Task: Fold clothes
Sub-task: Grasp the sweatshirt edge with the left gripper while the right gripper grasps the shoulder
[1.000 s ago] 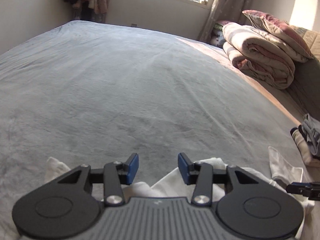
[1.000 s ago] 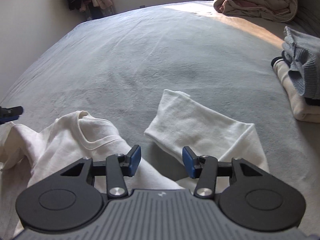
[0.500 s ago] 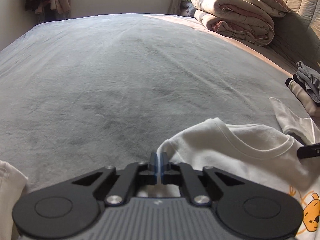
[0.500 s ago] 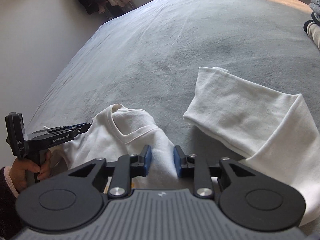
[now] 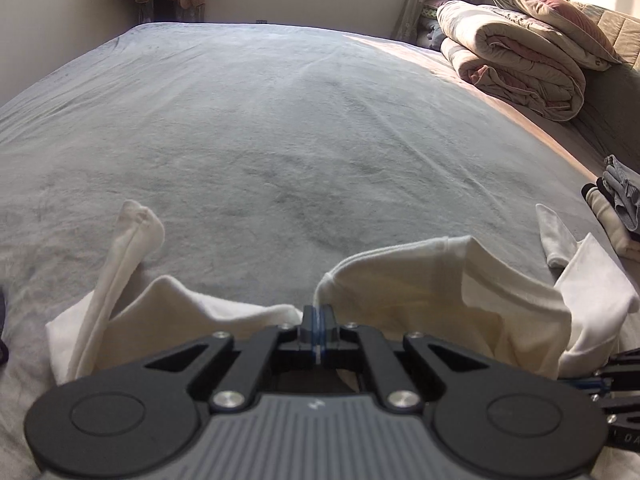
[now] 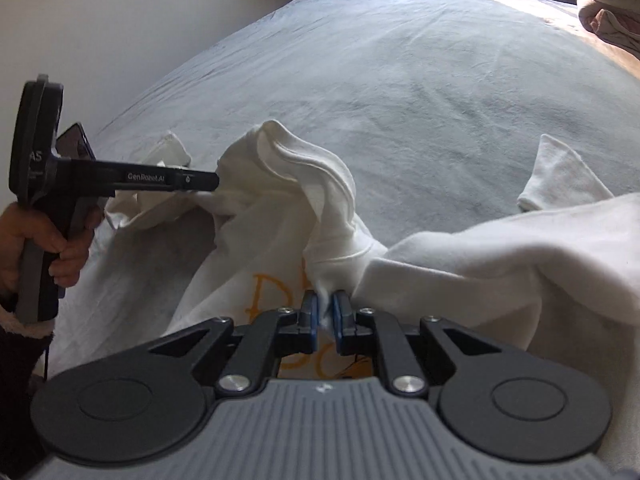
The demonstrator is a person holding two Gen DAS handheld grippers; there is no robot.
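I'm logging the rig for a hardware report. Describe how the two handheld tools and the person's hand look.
Each tool, left tool and right tool, has black linkage arms with silver pivot screws, blue finger pads and a ribbed grey body. The right wrist view shows "GenRobot.AI" in pale lettering on the left tool's side. The bare left hand wears a dark sleeve with a fuzzy pale cuff.

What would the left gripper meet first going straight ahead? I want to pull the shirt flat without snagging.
Beyond the shirt pinched in the left gripper, probably only the bare grey bed; depth is unclear.
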